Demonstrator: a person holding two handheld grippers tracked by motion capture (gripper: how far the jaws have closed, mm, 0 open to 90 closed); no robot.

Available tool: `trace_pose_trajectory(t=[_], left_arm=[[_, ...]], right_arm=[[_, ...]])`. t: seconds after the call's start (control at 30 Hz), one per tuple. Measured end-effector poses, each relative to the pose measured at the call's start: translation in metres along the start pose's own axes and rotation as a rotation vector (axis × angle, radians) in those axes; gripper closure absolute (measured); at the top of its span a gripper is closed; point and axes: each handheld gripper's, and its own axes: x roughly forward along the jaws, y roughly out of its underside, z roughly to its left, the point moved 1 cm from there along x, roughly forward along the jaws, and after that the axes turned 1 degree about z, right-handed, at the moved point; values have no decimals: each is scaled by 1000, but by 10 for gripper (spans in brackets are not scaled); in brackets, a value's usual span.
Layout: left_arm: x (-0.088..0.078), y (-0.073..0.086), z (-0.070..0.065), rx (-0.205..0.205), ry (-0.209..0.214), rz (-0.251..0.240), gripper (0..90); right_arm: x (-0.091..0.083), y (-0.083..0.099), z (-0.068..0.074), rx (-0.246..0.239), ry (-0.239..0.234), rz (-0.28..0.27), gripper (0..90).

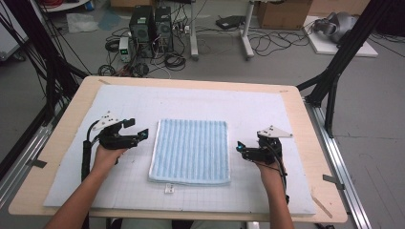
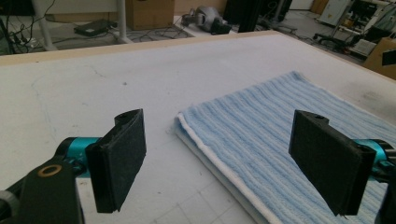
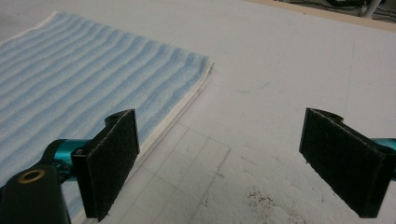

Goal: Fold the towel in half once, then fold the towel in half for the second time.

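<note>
Two hands flanked the folded blue towel [image 1: 190, 151], which lay flat mid-mat, apparently finished. Left gripper [image 1: 143, 135] and right gripper [image 1: 240, 147] held their jaws wide and empty, just beside its side edges, presumably clear of the folded cloth.

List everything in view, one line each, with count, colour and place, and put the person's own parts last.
folded towel: one, light blue striped with white edging, middle of the mat, its small white tag at the near edge
mat: one, white with a faint grid, covering most of the table
table: one, pale wood, rim showing around the mat
computer towers: two, black, on the floor beyond the table among cables
cardboard box: one, brown, floor at the far right
left hand-held gripper: one, black, open, left of the towel
right hand-held gripper: one, black, open, right of the towel
forearms: two, entering from the bottom edge
</note>
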Motion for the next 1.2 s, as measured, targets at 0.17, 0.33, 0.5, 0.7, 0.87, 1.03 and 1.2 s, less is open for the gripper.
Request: trace_pose_trajectory(t=[0.17,0.33,0.5,0.7,0.87,1.03,1.2], left_arm=[[1,0,1,-10,3,-3,194],[0,1,2,-21,3,0,196],[2,3,7,-47,-13,24,213],[8,4,8,-61,-12,46,208],[16,3,12,-95,-23,57,170],[26,-11,17,-101,-6,70,171],[41,-23,26,-72,-11,92,218]], right_arm=[[-1,-1,0,-7,-6,-12,111],[1,-1,0,4,-1,-1,111],[2,-1,0,4,-9,5,111],[2,1,-1,11,-20,8,111],[2,1,-1,12,-34,10,111],[1,1,-2,27,-42,0,111],[1,1,-2,33,-45,0,111]])
